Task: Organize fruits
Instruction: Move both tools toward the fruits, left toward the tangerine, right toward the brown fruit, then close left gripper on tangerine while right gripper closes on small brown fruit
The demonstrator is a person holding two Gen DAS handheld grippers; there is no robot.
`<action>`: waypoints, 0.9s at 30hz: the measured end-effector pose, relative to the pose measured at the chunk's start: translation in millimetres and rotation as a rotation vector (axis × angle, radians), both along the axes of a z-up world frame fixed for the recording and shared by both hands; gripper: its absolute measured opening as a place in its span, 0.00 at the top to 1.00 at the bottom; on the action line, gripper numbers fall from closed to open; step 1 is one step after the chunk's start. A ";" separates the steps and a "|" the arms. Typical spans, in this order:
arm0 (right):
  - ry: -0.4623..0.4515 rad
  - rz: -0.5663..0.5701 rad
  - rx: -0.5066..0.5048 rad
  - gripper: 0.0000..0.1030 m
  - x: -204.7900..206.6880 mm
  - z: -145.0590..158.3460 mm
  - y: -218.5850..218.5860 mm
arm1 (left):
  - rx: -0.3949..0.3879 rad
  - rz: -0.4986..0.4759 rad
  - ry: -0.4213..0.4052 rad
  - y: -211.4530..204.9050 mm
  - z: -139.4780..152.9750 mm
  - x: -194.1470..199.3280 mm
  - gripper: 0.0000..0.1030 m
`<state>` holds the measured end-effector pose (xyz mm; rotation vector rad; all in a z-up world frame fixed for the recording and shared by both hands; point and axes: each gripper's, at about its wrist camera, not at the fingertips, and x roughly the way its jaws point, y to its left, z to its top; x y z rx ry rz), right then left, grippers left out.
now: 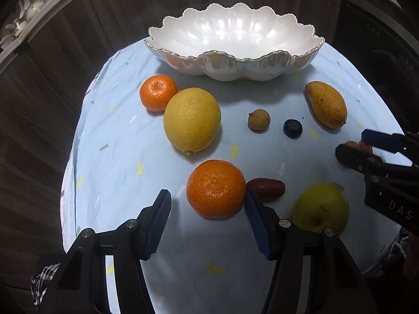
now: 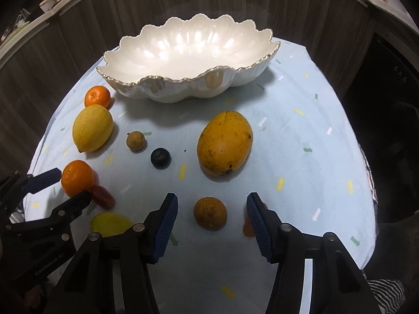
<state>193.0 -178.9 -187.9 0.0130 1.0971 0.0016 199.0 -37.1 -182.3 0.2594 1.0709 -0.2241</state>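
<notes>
A white scalloped bowl (image 1: pixel 235 44) (image 2: pixel 188 60) stands empty at the table's far side. Fruits lie on the pale blue cloth: a small tangerine (image 1: pixel 158 93), a lemon (image 1: pixel 192 120), a mango (image 1: pixel 326 104) (image 2: pixel 225 142), a longan (image 1: pixel 258 119), a dark berry (image 1: pixel 292 128), a red date (image 1: pixel 269 187) and a yellow-green apple (image 1: pixel 320 209). My left gripper (image 1: pixel 208 209) is open around a large tangerine (image 1: pixel 216 188), its right pad touching the fruit. My right gripper (image 2: pixel 212 216) is open around a small brownish-orange fruit (image 2: pixel 210 213).
A small orange-red fruit (image 2: pixel 248 229) lies behind the right gripper's right finger. Dark wood panelling surrounds the round table. A shelf with white crockery (image 1: pixel 23 18) is at the upper left. The table edge (image 1: pixel 70 157) drops off close on the left.
</notes>
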 end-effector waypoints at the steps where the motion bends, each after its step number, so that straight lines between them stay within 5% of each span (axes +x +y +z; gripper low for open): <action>1: 0.007 0.002 0.006 0.52 0.1 -1.8 -0.1 | 0.000 -0.003 -0.001 -0.2 -0.1 0.6 0.44; 13: 0.032 0.006 0.008 0.72 -1.2 -11.7 0.9 | -0.060 -0.037 -0.010 2.1 -1.4 6.4 0.56; 27: 0.002 0.012 0.020 0.73 -5.3 -2.7 -0.7 | -0.048 -0.030 -0.039 0.9 9.6 -0.7 0.59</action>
